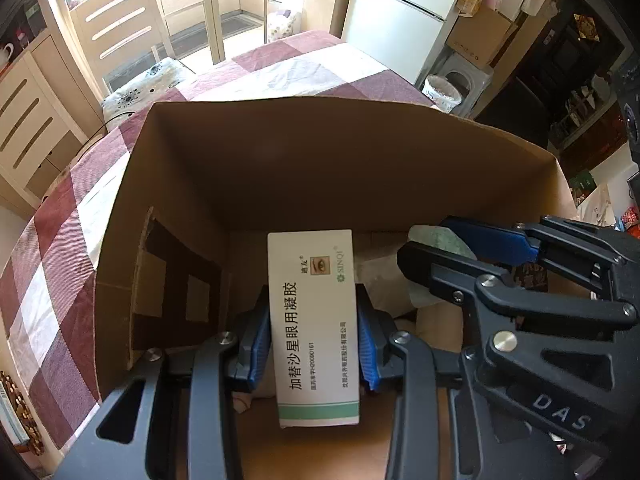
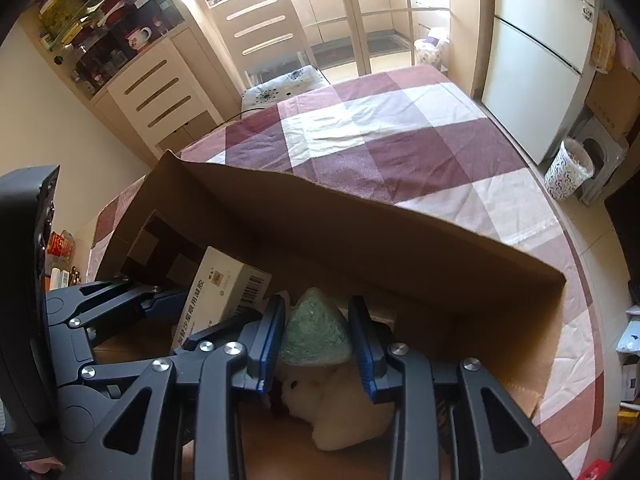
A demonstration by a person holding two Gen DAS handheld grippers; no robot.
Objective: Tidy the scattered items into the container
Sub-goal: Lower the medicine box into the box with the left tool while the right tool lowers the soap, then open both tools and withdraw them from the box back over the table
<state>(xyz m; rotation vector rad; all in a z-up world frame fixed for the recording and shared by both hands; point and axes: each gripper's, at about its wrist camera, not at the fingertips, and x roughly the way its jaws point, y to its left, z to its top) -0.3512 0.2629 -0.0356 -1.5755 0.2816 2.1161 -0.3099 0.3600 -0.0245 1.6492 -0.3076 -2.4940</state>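
Both grippers reach down inside an open cardboard box [image 1: 280, 168] on the checked tablecloth. My left gripper [image 1: 314, 344] is shut on a white medicine carton [image 1: 314, 320] with a green stripe, its blue pads pressing the carton's long sides. In the right wrist view the same carton [image 2: 218, 288] stands tilted at the left. My right gripper [image 2: 316, 340] is shut on a green triangular packet [image 2: 316, 330], seen as a pale green packet [image 1: 438, 240] from the left wrist. Below the packet lies a white plush toy [image 2: 344, 404] on the box floor [image 2: 280, 448].
The box's far wall [image 2: 360, 232] rises ahead of both grippers, with a cut flap [image 1: 160, 280] on its left side. The tablecloth [image 2: 380, 136] stretches beyond it. A chair [image 2: 272, 40], a fridge [image 2: 540, 60] and a patterned bin [image 2: 568, 172] stand around the table.
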